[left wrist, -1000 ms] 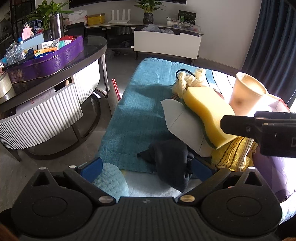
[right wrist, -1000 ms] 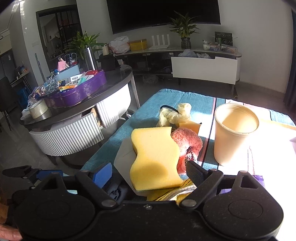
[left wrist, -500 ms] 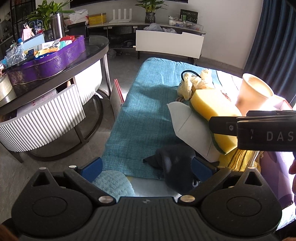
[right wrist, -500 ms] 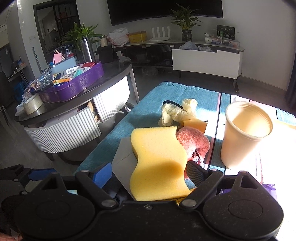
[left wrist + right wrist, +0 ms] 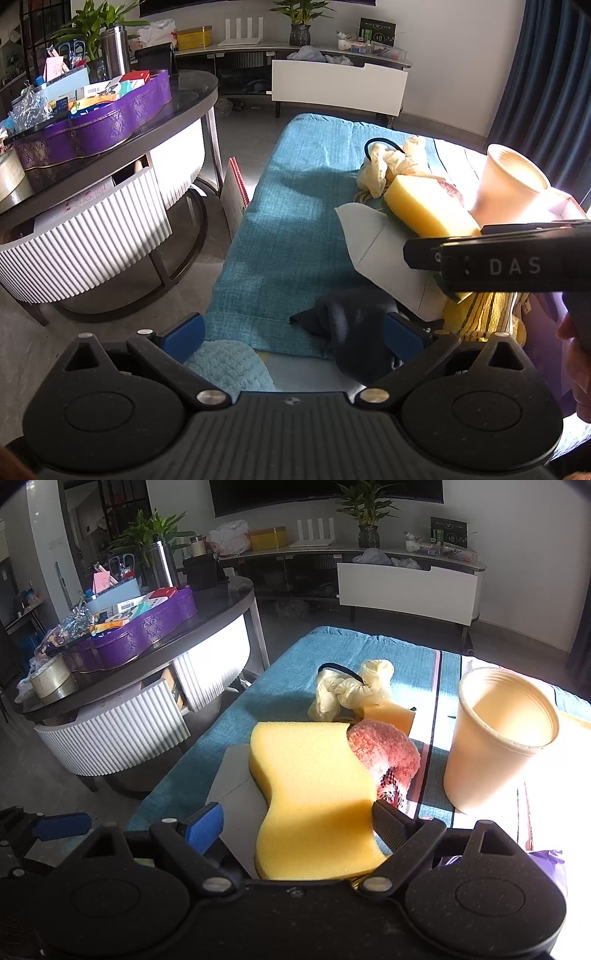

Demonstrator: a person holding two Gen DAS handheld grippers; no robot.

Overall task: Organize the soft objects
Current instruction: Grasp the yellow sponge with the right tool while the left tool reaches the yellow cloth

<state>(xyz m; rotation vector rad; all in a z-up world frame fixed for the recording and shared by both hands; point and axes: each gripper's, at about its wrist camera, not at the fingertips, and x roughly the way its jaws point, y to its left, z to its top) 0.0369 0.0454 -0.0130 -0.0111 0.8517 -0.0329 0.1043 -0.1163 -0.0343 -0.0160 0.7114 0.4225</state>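
Between the spread fingers of the right gripper (image 5: pixel 297 821) lies the yellow sponge (image 5: pixel 314 794), atop a white mask (image 5: pixel 236 797) on the blue-clothed tabletop (image 5: pixel 402 657). Close squarely across its narrow waist. The paper cup (image 5: pixel 498 738) stands close right; leftward is freer. The left gripper (image 5: pixel 291 332), also spread, straddles a dark cloth (image 5: pixel 354 325).

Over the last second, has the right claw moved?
Yes. The right claw has crept forward over the yellow sponge, toward the paper cup.

A home living room: wall television (image 5: pixel 325 494), media console (image 5: pixel 406 587), houseplants (image 5: pixel 364 513).
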